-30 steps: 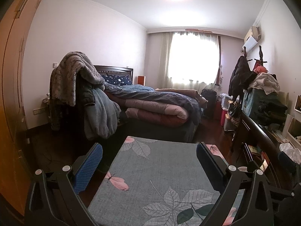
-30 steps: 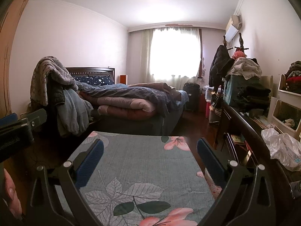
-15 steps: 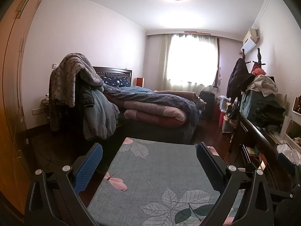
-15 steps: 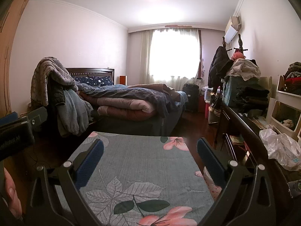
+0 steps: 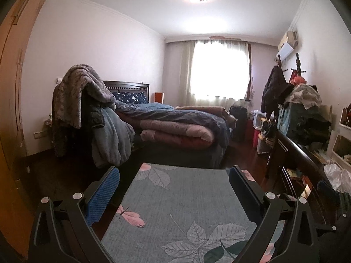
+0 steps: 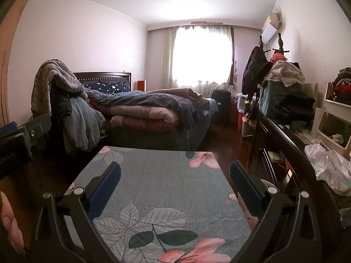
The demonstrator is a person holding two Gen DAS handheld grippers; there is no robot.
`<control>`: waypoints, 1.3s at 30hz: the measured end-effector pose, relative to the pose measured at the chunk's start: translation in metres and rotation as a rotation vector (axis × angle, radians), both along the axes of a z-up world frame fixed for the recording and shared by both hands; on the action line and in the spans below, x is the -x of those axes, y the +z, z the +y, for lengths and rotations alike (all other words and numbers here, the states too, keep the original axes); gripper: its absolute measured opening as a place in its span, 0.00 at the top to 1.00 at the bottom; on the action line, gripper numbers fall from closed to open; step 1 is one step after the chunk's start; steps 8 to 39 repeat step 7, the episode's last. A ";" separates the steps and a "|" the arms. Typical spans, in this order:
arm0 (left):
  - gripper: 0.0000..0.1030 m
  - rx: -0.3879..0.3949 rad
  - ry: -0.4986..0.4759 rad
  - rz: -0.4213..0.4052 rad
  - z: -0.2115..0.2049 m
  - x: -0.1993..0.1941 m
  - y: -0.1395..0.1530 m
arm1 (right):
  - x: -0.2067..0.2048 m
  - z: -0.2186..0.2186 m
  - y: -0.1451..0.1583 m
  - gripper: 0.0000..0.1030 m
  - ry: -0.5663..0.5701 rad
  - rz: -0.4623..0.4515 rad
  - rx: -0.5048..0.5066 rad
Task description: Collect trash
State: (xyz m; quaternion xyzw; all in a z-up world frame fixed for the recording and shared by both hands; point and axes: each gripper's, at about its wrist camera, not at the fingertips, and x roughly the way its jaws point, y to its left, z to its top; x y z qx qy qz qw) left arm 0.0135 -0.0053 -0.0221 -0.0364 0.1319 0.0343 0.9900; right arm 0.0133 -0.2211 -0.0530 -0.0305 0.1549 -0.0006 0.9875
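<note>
A cluttered bedroom surrounds you. The crumpled plastic bag (image 6: 331,166) sits at the right of the frame on the dark counter (image 6: 291,144). Your left gripper (image 5: 174,180) and right gripper (image 6: 175,175) hover over the floral cloth (image 6: 166,188), fingers spread and empty.

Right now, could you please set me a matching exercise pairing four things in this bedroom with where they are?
Things:
1. crumpled plastic bag
2. grey blanket
3. air conditioner
4. star-print pillow

Places:
A. high on the right wall
B. against the headboard
C. on the dark furniture at right
D. draped over the heap beside the bed

Pairs: 1-C, 2-D, 3-A, 4-B
</note>
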 end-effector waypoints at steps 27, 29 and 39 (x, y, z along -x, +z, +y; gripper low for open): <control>0.04 0.004 -0.022 0.021 -0.001 -0.010 -0.004 | -0.007 -0.004 -0.003 0.03 -0.002 0.012 -0.008; 0.04 0.004 -0.022 0.021 -0.001 -0.010 -0.004 | -0.007 -0.004 -0.003 0.03 -0.002 0.012 -0.008; 0.04 0.004 -0.022 0.021 -0.001 -0.010 -0.004 | -0.007 -0.004 -0.003 0.03 -0.002 0.012 -0.008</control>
